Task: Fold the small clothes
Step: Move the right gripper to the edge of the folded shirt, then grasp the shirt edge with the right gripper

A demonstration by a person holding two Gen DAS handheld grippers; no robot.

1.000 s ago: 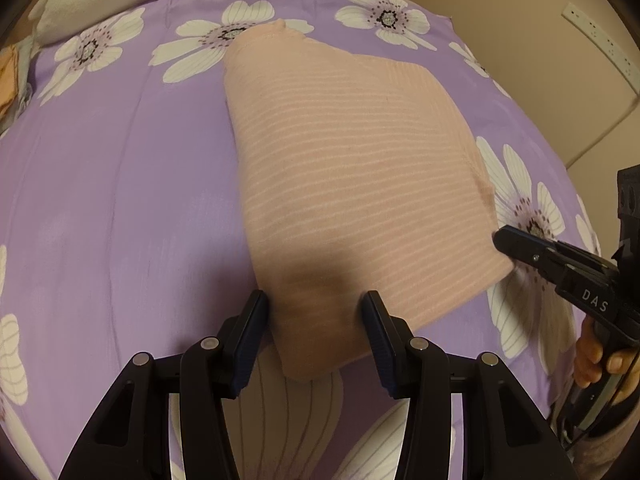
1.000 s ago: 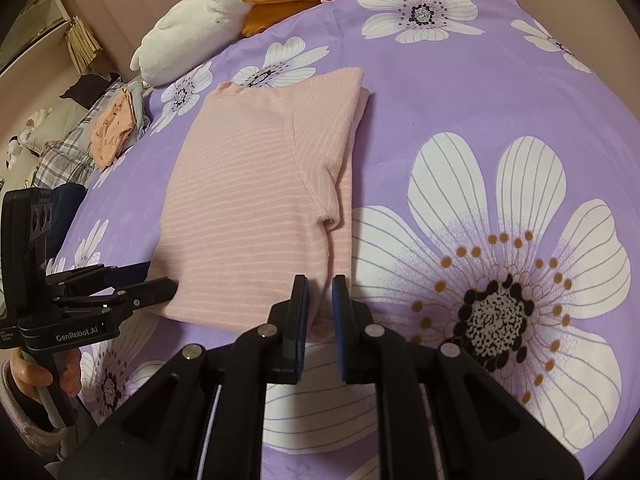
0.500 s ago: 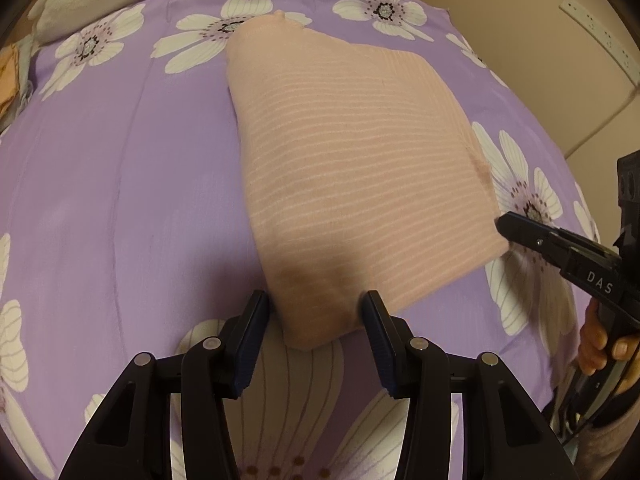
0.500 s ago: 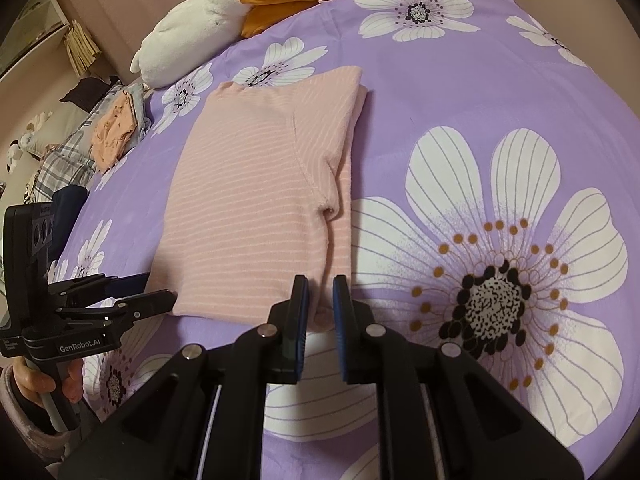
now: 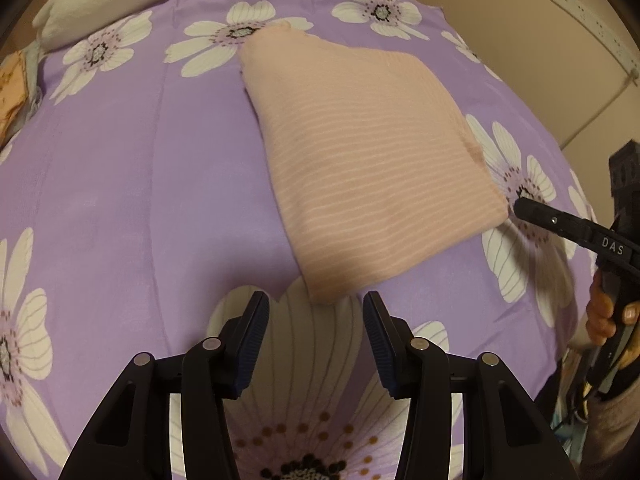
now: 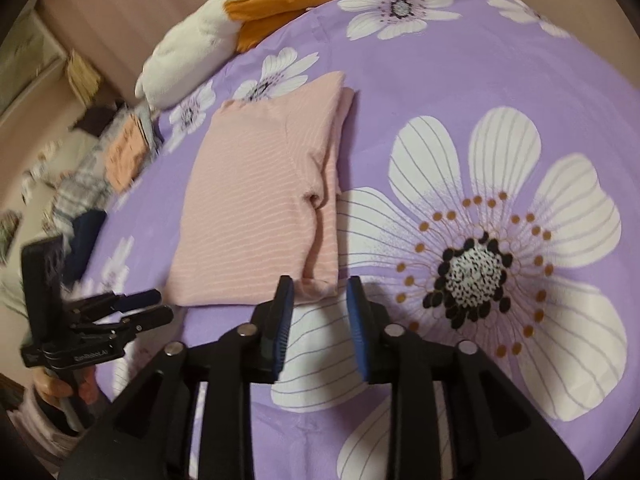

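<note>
We've got both grippers — left [image 5: 314, 314], right [image 6: 318, 294] — spread and empty at the folded pink top's [image 5: 368, 168] near edge on the bedspread [image 5: 132, 184]. Risk: a snagged corner probably drags the fold loose.

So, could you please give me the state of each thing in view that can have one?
pink striped garment: folded, lying flat on the bedspread, held by neither gripper.
left gripper: open, empty, just short of the garment's near corner.
right gripper: open, empty, at the garment's near edge.
purple flowered bedspread: spread out under the garment.
</note>
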